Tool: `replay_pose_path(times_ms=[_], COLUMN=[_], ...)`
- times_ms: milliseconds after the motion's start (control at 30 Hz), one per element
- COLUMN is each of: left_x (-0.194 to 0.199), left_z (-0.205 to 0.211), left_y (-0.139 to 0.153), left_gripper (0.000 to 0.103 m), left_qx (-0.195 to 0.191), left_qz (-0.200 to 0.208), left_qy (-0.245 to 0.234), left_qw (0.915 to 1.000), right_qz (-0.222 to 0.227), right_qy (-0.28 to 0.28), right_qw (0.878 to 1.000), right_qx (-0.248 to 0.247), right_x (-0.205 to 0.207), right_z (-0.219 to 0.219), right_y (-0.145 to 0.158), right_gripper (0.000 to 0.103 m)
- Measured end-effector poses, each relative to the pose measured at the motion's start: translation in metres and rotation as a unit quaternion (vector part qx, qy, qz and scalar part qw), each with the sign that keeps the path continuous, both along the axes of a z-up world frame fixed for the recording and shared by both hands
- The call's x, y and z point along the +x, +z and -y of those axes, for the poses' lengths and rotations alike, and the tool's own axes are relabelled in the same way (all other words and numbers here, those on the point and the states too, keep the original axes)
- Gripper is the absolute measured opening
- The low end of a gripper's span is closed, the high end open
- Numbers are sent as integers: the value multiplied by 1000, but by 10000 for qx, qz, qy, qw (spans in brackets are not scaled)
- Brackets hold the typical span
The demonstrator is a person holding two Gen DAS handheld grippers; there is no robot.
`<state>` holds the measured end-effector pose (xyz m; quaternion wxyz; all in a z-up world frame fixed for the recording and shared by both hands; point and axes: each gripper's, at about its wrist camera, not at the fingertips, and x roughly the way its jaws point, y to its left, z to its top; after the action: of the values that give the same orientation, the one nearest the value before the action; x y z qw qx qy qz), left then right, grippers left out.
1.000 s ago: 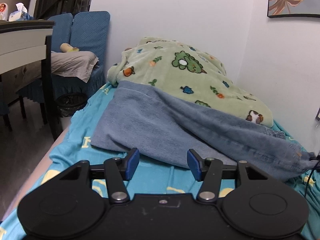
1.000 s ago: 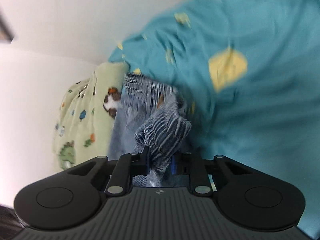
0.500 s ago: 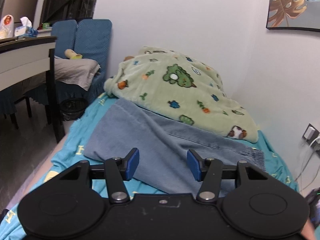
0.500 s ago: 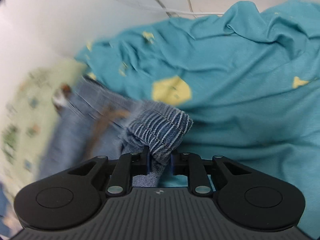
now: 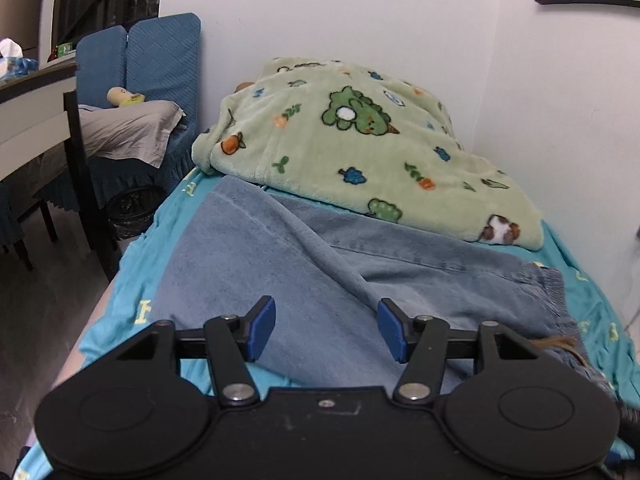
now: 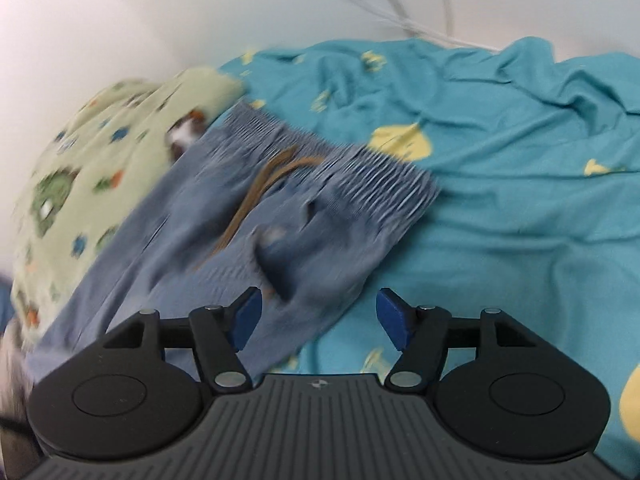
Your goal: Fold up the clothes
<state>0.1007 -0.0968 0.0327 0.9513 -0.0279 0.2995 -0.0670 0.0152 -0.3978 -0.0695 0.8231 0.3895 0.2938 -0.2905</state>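
Released since half a second ago, the waistband that was pinched in the right gripper (image 6: 318,318) now lies flat, and that gripper's jaws stand wide with nothing between them; the left wrist view has dropped closer over the cloth. Largest in view is the teal bed sheet (image 5: 136,264), which runs under and to both sides of each gripper. On it, ahead of the left gripper (image 5: 326,328), the blue jeans (image 5: 256,256) lie spread, one leg crossing the other in a diagonal ridge; the left jaws are likewise wide and empty, hovering just above the near edge of the denim. Beyond the jeans, farther ahead, sits the green patterned blanket (image 5: 360,148), its edge touching or overlapping the far leg. Ahead of the right gripper lie the ribbed waistband (image 6: 360,168) and, smallest, the brown drawstring (image 6: 260,192), loose across the fly. Risks, as judged: a grasp near the far leg could catch the blanket; the loose drawstring may snag; the diagonal ridge could fold in as a crease.
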Motion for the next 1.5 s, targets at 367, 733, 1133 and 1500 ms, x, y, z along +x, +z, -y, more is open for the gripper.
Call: replay_pose_path(times_ms=[367,733,1133,1500], left_x=[114,204,225,126], left_z=[20,39,22,-20], left_y=[-30,-66,-90,-42], left_gripper=[54,55,12,2], left_qx=[110,818,1189,536], left_qz=[-25,-357,-397,-49], left_qy=[361,1049,1299,1143], left_qw=[9993,9905,9836,9920], right_qz=[351,503,509,913], right_qy=[1301,1878,1930,2403], right_qw=[9867,9779,9777,9598], right_qx=[-910,-769,-652,-1127], right_x=[43,63,70,62], right_z=[-55,-70,-71,-76], right_y=[10,3,-9,8], right_gripper=[66,66,66,63])
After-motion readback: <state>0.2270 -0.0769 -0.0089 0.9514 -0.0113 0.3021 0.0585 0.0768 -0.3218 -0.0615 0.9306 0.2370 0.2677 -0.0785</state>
